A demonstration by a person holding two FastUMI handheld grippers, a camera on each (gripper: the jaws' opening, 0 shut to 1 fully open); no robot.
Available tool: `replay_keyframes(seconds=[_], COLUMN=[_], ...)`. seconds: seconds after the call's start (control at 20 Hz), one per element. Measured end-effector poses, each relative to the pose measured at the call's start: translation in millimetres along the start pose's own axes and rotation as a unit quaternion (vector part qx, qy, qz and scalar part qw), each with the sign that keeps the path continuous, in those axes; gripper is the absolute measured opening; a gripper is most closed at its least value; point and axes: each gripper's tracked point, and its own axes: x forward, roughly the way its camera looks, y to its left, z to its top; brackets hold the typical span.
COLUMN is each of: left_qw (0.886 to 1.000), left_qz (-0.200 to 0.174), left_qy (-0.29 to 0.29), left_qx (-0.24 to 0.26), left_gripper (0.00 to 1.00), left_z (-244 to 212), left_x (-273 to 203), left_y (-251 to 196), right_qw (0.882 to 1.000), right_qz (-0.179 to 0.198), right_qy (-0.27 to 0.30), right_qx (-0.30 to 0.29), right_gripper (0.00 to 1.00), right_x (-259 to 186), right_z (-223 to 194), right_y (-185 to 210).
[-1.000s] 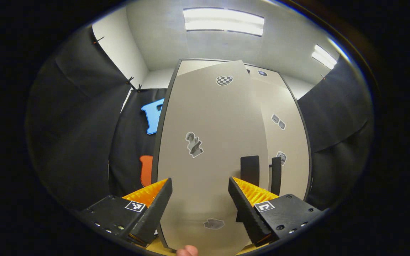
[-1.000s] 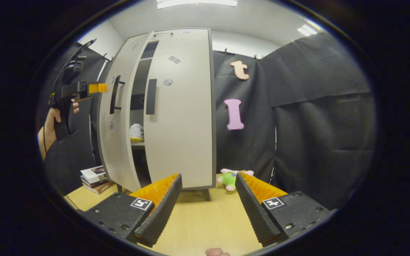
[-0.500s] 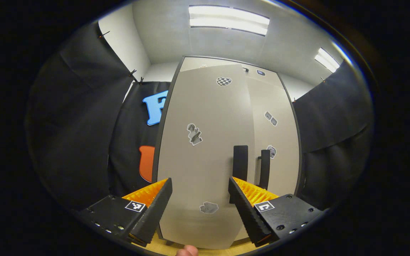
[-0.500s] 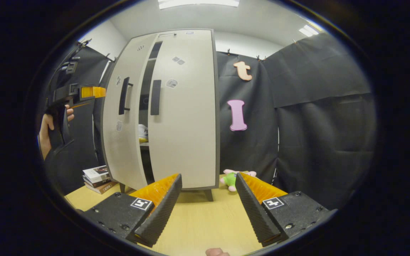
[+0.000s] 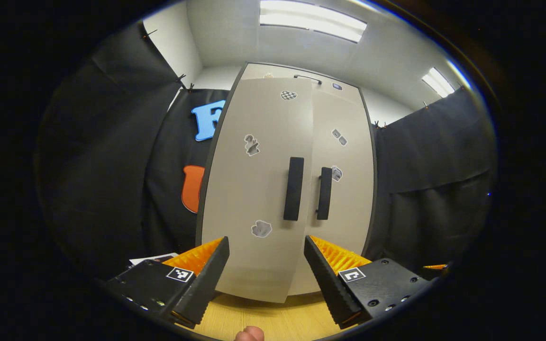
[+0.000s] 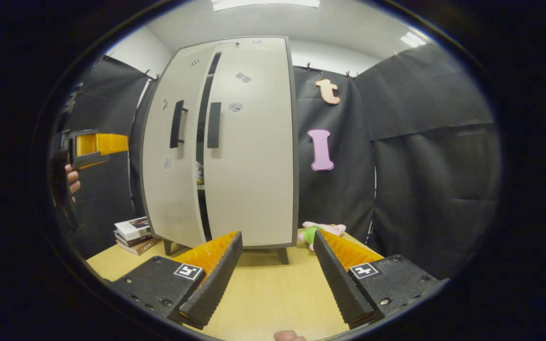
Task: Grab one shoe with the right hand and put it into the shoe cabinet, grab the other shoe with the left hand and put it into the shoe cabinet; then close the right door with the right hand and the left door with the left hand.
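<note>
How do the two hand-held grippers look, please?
Each hand-held gripper, left and right, has two wedge-shaped ridged fingers on black blocky bases with screws; each base carries a small square black-and-white marker.

Your shoe cabinet (image 6: 221, 142) stands on the surface (image 6: 263, 289), backed by the booth's cloth wall. In the right gripper view its left door (image 6: 171, 151) sits slightly ajar beside the right door (image 6: 251, 147), and through the narrow gap between them you can glimpse a shoe (image 6: 199, 171) on a shelf inside. A stack of books (image 6: 133, 232) lies on the surface to the cabinet's left; a plush toy (image 6: 320, 232) lies to its right, near the wall. Your left hand-held gripper (image 6: 95, 144) hovers left of the cabinet, apart from the door.
</note>
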Motion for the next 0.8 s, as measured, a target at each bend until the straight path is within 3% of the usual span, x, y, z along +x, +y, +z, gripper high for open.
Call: replay_keyframes(seconds=[0.1, 0.15, 0.4, 0.8], left_qw=[1.000, 1.000, 0.999, 0.997], left_qz=[0.010, 0.015, 0.010, 0.023], left_qy=[0.011, 0.016, 0.050, 0.071], left_qx=[0.010, 0.018, 0.013, 0.005], left_gripper=[0.95, 0.95, 0.95, 0.95], left_z=[-18, -27, -70, -83], left_x=[-14, -22, -51, -60], left_y=[0, -1, -20, -19], right_qw=[1.000, 1.000, 1.000, 1.000], right_qz=[0.005, 0.008, 0.012, 0.013], right_qy=[0.003, 0.004, 0.012, 0.015], right_qx=[-0.003, -0.004, -0.003, -0.001], right_gripper=[0.94, 0.98, 0.98, 0.98], right_x=[-2, -2, -5, -10], right_z=[-3, -4, -11, -18], right_y=[3, 4, 6, 6])
